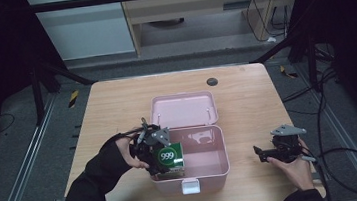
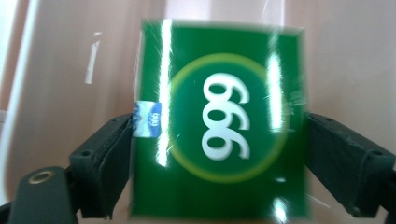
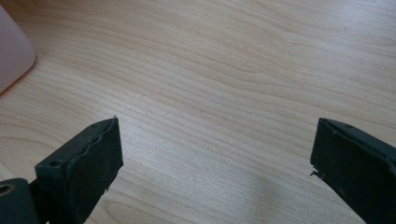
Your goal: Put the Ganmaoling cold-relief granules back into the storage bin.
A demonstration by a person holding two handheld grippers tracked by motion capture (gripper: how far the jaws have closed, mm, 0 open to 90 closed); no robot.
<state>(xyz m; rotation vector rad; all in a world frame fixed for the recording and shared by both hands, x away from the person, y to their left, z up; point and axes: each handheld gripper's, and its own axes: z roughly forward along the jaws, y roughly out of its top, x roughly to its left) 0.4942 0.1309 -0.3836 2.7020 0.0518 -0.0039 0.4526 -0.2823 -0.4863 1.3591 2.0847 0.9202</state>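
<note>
— Green carton (image 2: 219, 123), glossy, a white "999" ringed in yellow: where is it?

— Clamped by its sides in the left gripper (image 1: 161, 155), at the near-left corner of the open pink case (image 1: 209, 170) on the worktop (image 1: 116, 102).

— And the step?

— Packing, it seems; next, lower it to the case floor and release. The right gripper (image 1: 262, 153) rests apart, jaws spread on nothing.

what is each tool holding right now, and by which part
The left tool grips the green box by its two opposite side faces, over the pink case. The right tool is open and holds nothing.
</note>
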